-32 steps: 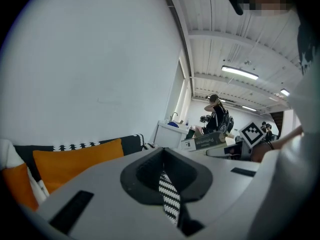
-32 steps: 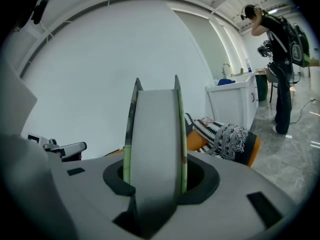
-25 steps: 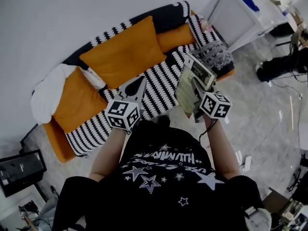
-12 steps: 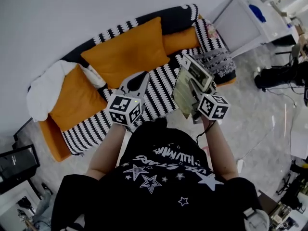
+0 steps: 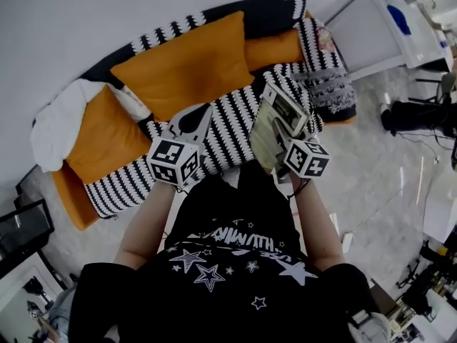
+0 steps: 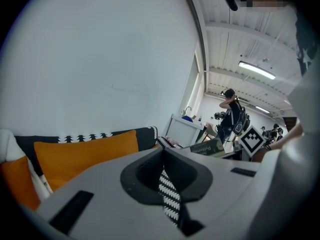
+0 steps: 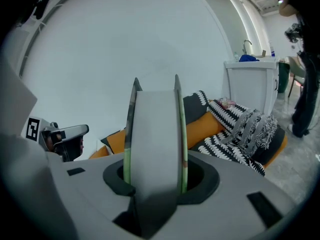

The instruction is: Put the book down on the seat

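Note:
A book (image 5: 268, 133) stands on edge over the front of the black-and-white striped sofa seat (image 5: 232, 123), with my right gripper (image 5: 288, 134) shut on it. In the right gripper view the book (image 7: 155, 134) shows its pale page edge between two green covers, upright between the jaws of the right gripper (image 7: 155, 178). My left gripper (image 5: 196, 123) hovers over the seat to the left of the book, shut and holding nothing. In the left gripper view the left gripper (image 6: 162, 153) leaves only a thin slit, through which the striped fabric (image 6: 170, 196) shows.
Orange cushions (image 5: 186, 73) (image 5: 100, 141) lean on the sofa back, with a white cloth (image 5: 53, 131) at the left end and a grey patterned blanket (image 5: 328, 88) at the right end. A white cabinet (image 5: 371, 34) stands beyond. A person (image 6: 231, 116) stands far off.
Both grippers have moved forward and lower toward the sofa seat. The book stays held in the right one.

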